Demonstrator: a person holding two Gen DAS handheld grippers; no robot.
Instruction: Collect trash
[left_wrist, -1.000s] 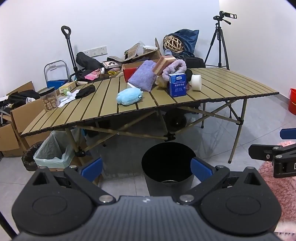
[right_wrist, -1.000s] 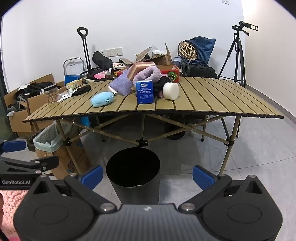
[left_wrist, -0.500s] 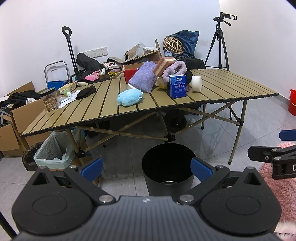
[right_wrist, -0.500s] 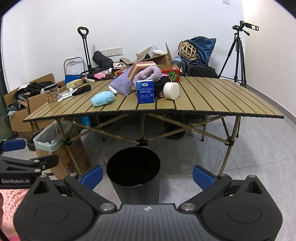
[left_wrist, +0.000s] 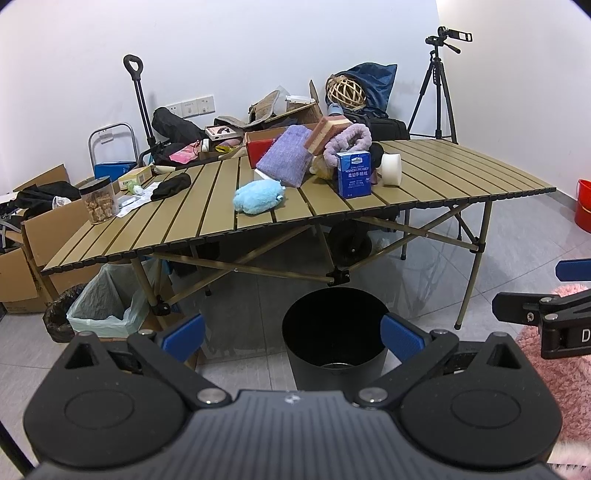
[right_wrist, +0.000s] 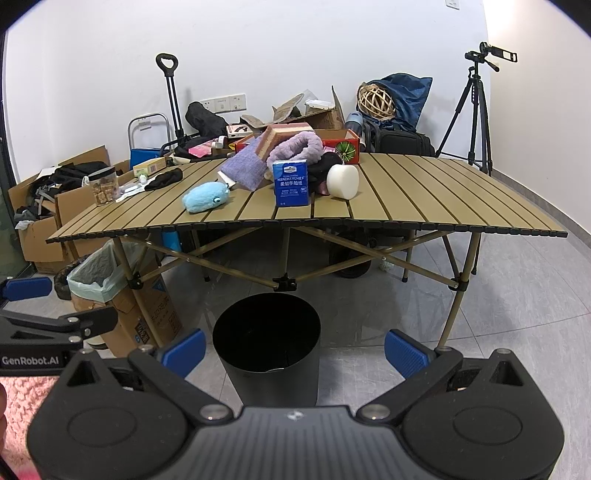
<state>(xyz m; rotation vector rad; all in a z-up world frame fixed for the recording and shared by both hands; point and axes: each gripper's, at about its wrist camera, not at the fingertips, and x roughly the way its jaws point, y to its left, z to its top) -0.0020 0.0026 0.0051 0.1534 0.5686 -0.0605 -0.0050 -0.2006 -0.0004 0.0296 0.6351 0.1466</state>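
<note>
While both grippers hang low before the bench (left_wrist: 461, 173), nothing is yet collected. Taken from the bench's left end: a jar (left_wrist: 99, 199), a blue plush (left_wrist: 258, 195), a tissue box (left_wrist: 354, 174), a white roll (left_wrist: 391, 169). The bin (left_wrist: 334, 332) stands on the floor just before the bench's near edge. Left gripper (left_wrist: 291, 338) and right gripper (right_wrist: 293, 349) both have jaws spread, empty; any trash lies ahead and above, and I judge neither arm clearly nearer.
</note>
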